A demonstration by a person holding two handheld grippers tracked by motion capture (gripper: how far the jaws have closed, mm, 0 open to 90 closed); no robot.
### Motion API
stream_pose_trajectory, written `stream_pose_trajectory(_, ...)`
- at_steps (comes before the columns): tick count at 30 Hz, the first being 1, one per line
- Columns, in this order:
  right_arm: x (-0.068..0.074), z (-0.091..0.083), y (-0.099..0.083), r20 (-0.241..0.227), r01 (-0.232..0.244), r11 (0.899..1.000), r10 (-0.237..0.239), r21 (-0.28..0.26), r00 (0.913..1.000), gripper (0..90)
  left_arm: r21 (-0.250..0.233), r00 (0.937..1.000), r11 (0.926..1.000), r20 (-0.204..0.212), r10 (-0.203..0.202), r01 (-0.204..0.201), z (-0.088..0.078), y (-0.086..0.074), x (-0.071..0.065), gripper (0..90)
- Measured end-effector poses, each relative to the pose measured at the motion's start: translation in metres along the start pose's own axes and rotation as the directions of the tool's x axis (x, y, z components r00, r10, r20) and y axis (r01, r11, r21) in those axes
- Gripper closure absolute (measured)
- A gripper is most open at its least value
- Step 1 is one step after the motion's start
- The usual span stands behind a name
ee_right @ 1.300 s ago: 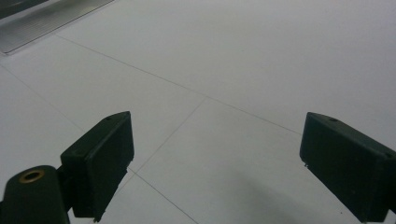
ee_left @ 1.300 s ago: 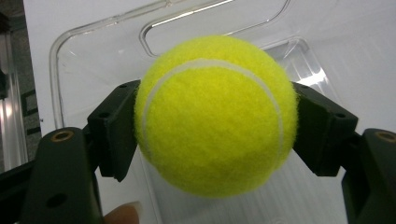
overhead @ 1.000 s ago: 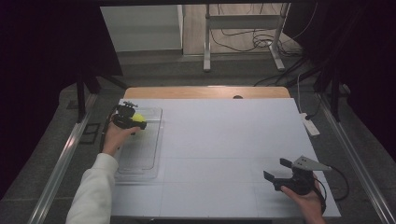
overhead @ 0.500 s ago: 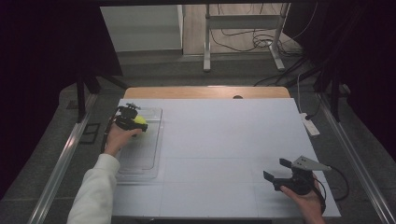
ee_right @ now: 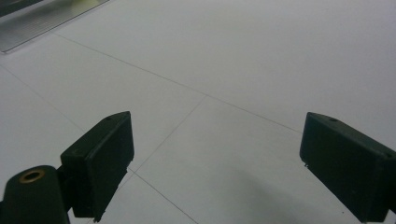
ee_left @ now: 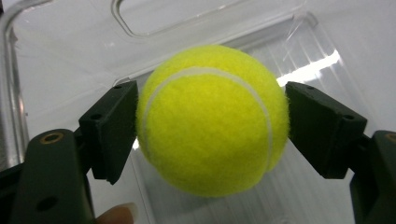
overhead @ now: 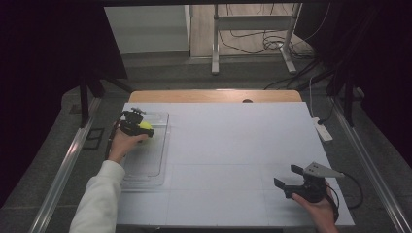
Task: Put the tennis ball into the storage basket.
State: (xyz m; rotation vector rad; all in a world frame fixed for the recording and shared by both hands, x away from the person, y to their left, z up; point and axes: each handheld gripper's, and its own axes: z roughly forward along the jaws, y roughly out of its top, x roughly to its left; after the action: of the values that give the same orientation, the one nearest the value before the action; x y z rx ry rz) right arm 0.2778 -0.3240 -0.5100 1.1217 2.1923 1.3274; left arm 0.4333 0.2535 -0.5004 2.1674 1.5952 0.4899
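Note:
A yellow tennis ball (overhead: 146, 128) (ee_left: 210, 121) sits between the jaws of my left gripper (overhead: 142, 127) (ee_left: 211, 126), over the far end of a clear plastic tray (overhead: 164, 145) (ee_left: 140, 21) on the left of the table. The jaws have just been opening; the pads (ee_left: 114, 126) lie at the ball's sides without squeezing it. Near the table's front right, my right gripper (overhead: 286, 175) (ee_right: 215, 163) stands open above the bare white surface with nothing between its jaws.
The white table top (overhead: 233, 145) has thin seam lines. A white power strip (overhead: 322, 129) lies at its right edge. Metal rails (overhead: 68, 165) run along both sides, and a stand (overhead: 252, 29) and cables are behind the table.

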Motion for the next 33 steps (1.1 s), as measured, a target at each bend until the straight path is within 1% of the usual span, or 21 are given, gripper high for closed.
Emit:
stream_pose_trajectory(5,0.0,0.0,0.0,0.0,0.001,1.0,-0.001,0.001,1.0,9.9,-0.006,1.0,1.0,-0.006,-0.004,0.004,-0.002,0.0,0.001,18.4)
stream_pose_trajectory(7,0.0,0.0,0.0,0.0,0.001,1.0,-0.001,0.0,1.0,9.9,-0.022,0.9998,0.9996,-0.008,-0.017,0.017,-0.004,0.0,0.003,16.8)
stream_pose_trajectory(10,0.0,0.0,0.0,0.002,-0.001,1.0,0.001,0.0,1.0,9.6,-0.046,0.9996,0.9986,0.007,-0.026,0.026,-0.009,-0.001,0.005,14.7)
stream_pose_trajectory(13,0.0,-0.001,0.0,0.004,-0.002,1.0,0.002,0.0,1.0,9.4,-0.08,0.9992,0.9962,0.023,-0.032,0.033,-0.014,-0.002,0.006,13.8)
stream_pose_trajectory(14,0.0,0.0,0.0,0.004,-0.002,1.0,0.002,0.0,1.0,9.4,-0.094,0.9989,0.9949,0.033,-0.034,0.037,-0.016,-0.002,0.006,13.4)
stream_pose_trajectory(15,0.0,0.0,0.0,0.003,-0.001,1.0,0.001,0.001,1.0,9.4,-0.111,0.9989,0.9931,0.034,-0.033,0.037,-0.018,-0.003,0.007,13.1)
stream_pose_trajectory(16,0.0,0.0,0.0,0.003,-0.001,1.0,0.001,0.001,1.0,9.4,-0.111,0.9989,0.9931,0.034,-0.033,0.037,-0.018,-0.003,0.007,13.0)
stream_pose_trajectory(17,0.0,0.0,0.0,0.002,0.002,1.0,-0.002,-0.001,1.0,9.4,-0.138,0.9976,0.9891,0.053,-0.043,0.05,-0.021,-0.004,0.007,12.8)
stream_pose_trajectory(18,0.0,0.0,0.0,0.002,0.002,1.0,-0.002,-0.001,1.0,9.4,-0.138,0.9976,0.9891,0.053,-0.043,0.05,-0.021,-0.004,0.007,12.7)
stream_pose_trajectory(19,0.0,0.0,0.0,0.003,0.002,1.0,-0.002,-0.001,1.0,9.4,-0.152,0.997,0.9867,0.06,-0.048,0.057,-0.023,-0.004,0.007,12.7)
stream_pose_trajectory(21,0.0,0.0,0.0,0.003,0.0,1.0,0.0,-0.001,1.0,9.4,-0.175,0.9967,0.9828,0.064,-0.05,0.06,-0.026,-0.005,0.006,12.6)
stream_pose_trajectory(24,0.0,0.0,0.0,0.003,0.001,1.0,-0.001,-0.001,1.0,9.4,-0.203,0.9955,0.9776,0.085,-0.04,0.057,-0.031,-0.008,0.005,12.4)
stream_pose_trajectory(25,0.0,0.0,0.0,0.003,0.001,1.0,-0.001,-0.001,1.0,9.4,-0.203,0.9955,0.9776,0.085,-0.04,0.057,-0.031,-0.008,0.005,12.4)
stream_pose_trajectory(26,0.0,0.0,0.0,0.002,0.001,1.0,-0.001,0.001,1.0,9.4,-0.21,0.9952,0.9759,0.089,-0.04,0.059,-0.032,-0.008,0.005,12.4)
stream_pose_trajectory(30,0.0,0.0,0.0,0.003,0.002,1.0,-0.002,0.003,1.0,9.4,-0.236,0.9911,0.9685,0.123,-0.05,0.078,-0.037,-0.012,0.005,12.4)
stream_pose_trajectory(32,-0.001,0.001,0.0,-0.002,-0.005,1.0,0.005,0.001,1.0,9.4,-0.246,0.9895,0.9657,0.135,-0.052,0.084,-0.039,-0.014,0.004,12.5)
stream_pose_trajectory(33,-0.001,0.002,-0.001,-0.003,-0.009,1.0,0.009,0.004,1.0,9.4,-0.247,0.9896,0.9659,0.137,-0.044,0.077,-0.041,-0.015,0.004,12.6)
